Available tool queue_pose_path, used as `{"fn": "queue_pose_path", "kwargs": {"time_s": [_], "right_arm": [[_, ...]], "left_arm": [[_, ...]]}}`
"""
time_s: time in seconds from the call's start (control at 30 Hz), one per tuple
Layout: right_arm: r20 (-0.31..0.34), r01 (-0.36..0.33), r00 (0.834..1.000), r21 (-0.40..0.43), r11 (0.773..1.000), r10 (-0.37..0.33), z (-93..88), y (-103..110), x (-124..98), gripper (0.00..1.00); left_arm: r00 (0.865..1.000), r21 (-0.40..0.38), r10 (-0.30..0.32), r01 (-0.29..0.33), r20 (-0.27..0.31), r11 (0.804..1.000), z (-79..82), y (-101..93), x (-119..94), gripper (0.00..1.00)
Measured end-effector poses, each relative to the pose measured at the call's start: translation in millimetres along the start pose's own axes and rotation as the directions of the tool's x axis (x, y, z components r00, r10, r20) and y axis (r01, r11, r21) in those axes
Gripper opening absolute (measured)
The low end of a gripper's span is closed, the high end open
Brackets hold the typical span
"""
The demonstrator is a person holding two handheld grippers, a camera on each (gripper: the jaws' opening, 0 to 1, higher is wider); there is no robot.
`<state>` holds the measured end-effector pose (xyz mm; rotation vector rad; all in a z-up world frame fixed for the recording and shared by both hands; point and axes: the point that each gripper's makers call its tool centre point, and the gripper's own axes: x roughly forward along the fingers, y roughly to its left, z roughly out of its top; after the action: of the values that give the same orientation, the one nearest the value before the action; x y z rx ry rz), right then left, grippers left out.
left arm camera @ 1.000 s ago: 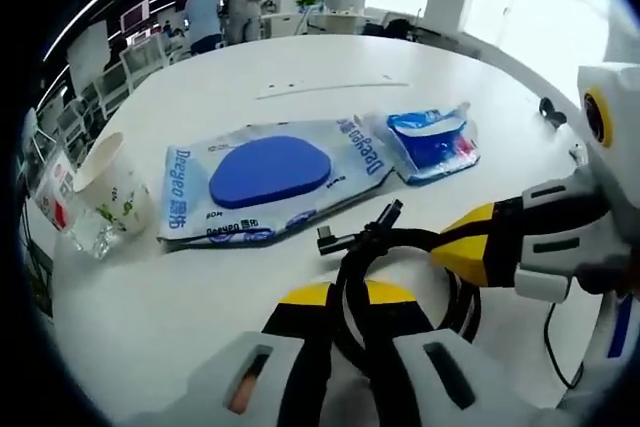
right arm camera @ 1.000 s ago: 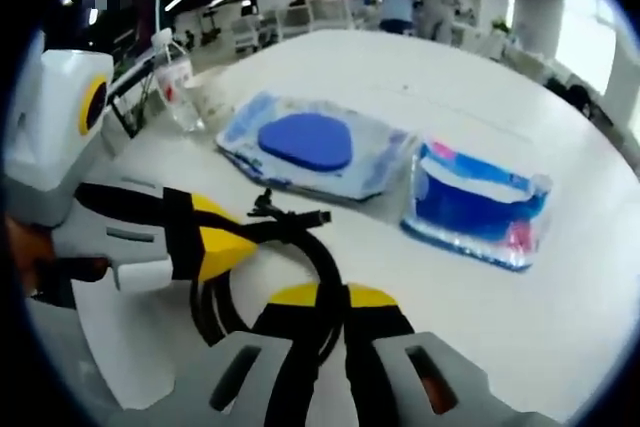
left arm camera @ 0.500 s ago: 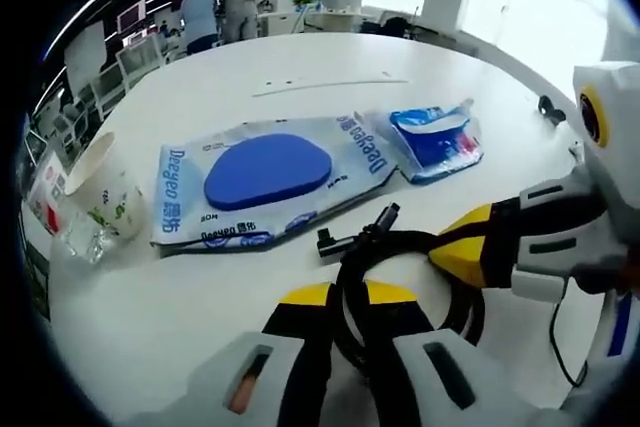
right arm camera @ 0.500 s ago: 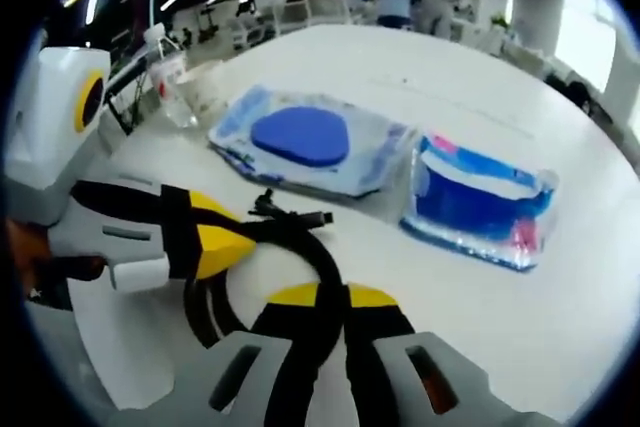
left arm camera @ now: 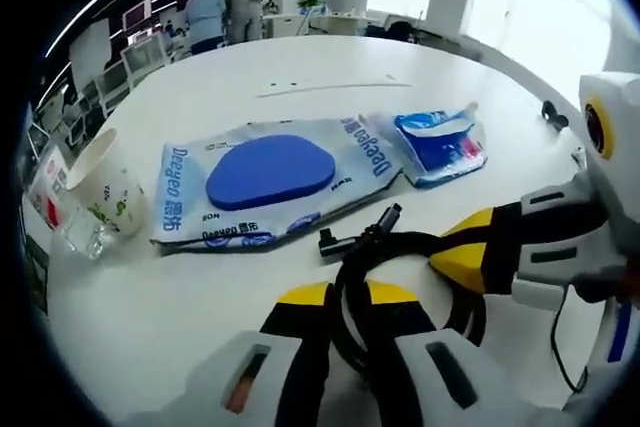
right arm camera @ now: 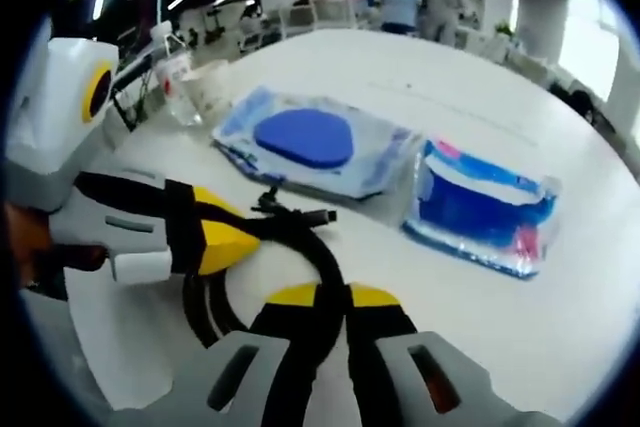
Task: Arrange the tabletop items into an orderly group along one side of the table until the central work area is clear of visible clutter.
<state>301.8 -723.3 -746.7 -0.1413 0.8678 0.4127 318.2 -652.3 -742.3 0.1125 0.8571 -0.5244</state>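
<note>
Bench: one white round surface, carrying all items listed below
Cable: one black coiled cable, lying on the bench just in front of both hand-held grippers; its two plug ends are pointed toward the wipes pack
Left hand-held gripper: one, yellow-tipped jaws brought together on a loop of the cable; seen from the side in the right gripper view, its tip against the coil
Right hand-held gripper: one, jaws pressed together around another loop of the same cable; seen entering the left gripper view from the right
Wipes pack: one flat pale-blue pack with a dark blue oval lid, laid beyond the cable
Blue pouch: one smaller blue and white soft pack with pink marks, just beside the wipes pack
Paper cup: one white printed cup, at the bench edge, well apart from the cable
Plastic bottle: one clear bottle, touching or just beside the cup
People: two figures, standing far behind the bench
</note>
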Motion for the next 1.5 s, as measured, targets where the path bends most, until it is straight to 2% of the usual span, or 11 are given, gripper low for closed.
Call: {"fn": "queue_pose_path", "kwargs": {"time_s": [0.2,0.33,0.67,0.93,1.3,1.43,1.5], "right_arm": [[0.019,-0.029,0.999,0.021,0.999,0.029,1.0,3.3,-0.5,0.12],[0.017,-0.016,1.0,0.019,1.0,0.016,1.0,1.8,-1.2,0.17],[0.032,-0.036,0.999,0.039,0.999,0.035,2.9,5.9,-3.1,0.24],[0.05,-0.035,0.998,0.046,0.998,0.033,6.3,6.2,-7.4,0.3],[0.071,-0.02,0.997,0.072,0.997,0.015,8.0,3.0,-18.5,0.4],[0.102,-0.019,0.995,0.125,0.992,0.006,9.3,2.0,-24.6,0.45],[0.094,-0.017,0.996,0.117,0.993,0.006,6.2,2.1,-25.8,0.46]], "left_arm": [[1.0,0.015,0.007,-0.007,0.005,1.0,0.2,-1.0,0.5,0.12],[1.0,0.006,0.014,-0.014,0.01,1.0,-0.3,-1.3,0.0,0.13],[1.0,0.011,0.007,-0.007,0.008,1.0,-4.3,1.2,-5.6,0.16],[0.999,-0.019,0.016,-0.015,0.034,1.0,-2.3,6.0,-12.5,0.19],[0.996,-0.061,0.022,-0.016,0.088,0.998,8.3,9.1,-26.2,0.22],[0.993,-0.065,0.015,-0.007,0.118,0.998,9.5,9.9,-31.2,0.25],[0.992,-0.072,0.014,-0.005,0.125,0.997,8.1,11.2,-32.9,0.26]]}}
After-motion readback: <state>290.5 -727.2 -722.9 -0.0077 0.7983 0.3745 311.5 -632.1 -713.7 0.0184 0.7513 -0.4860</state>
